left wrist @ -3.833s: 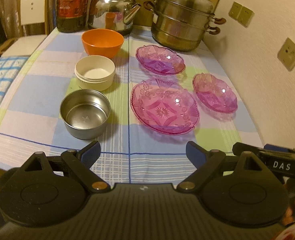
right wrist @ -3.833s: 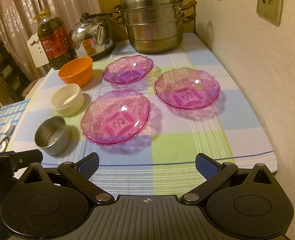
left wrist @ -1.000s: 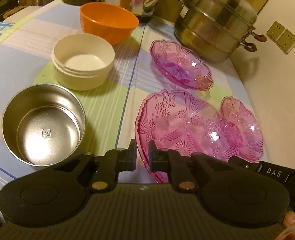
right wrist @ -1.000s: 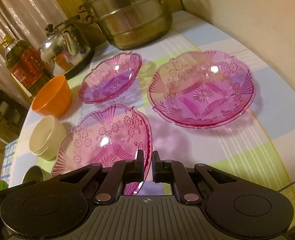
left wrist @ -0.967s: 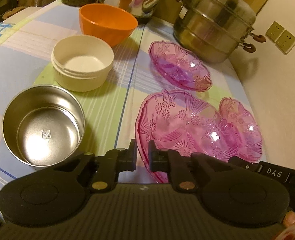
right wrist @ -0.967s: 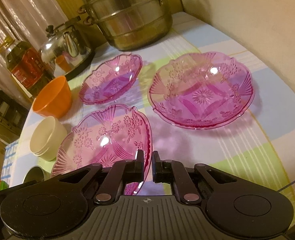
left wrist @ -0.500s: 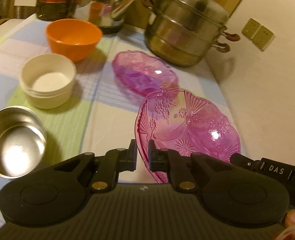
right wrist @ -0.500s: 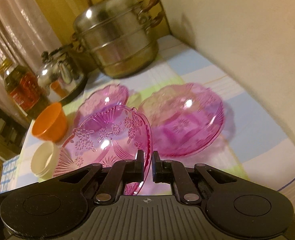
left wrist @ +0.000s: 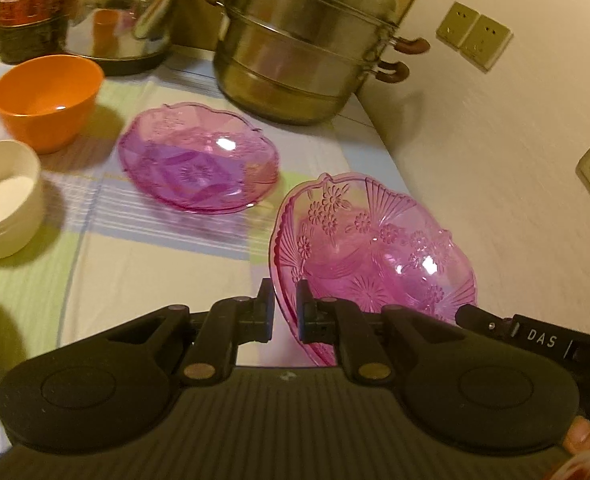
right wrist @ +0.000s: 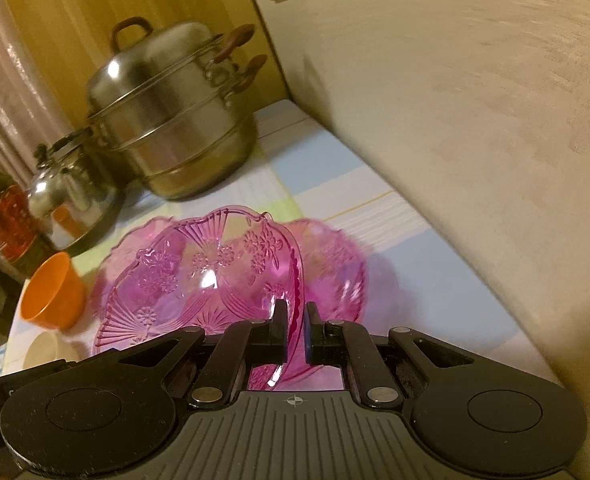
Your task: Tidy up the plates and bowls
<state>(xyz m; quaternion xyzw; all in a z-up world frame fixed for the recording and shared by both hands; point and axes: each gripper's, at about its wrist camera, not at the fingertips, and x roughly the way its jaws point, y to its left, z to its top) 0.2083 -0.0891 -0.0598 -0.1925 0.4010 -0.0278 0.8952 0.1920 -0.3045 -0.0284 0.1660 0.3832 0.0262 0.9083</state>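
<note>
Checked tablecloth (left wrist: 155, 256); both grippers' jaws pinch the lifted pink plate's (left wrist: 371, 248) rim, seemingly above another plate (right wrist: 335, 268).

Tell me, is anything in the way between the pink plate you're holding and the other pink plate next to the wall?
Nothing visible is. The flower-patterned pink glass plate, pinched by the left gripper and right gripper, hangs right beside the second pink glass plate, with only checked tablecloth around them.
</note>
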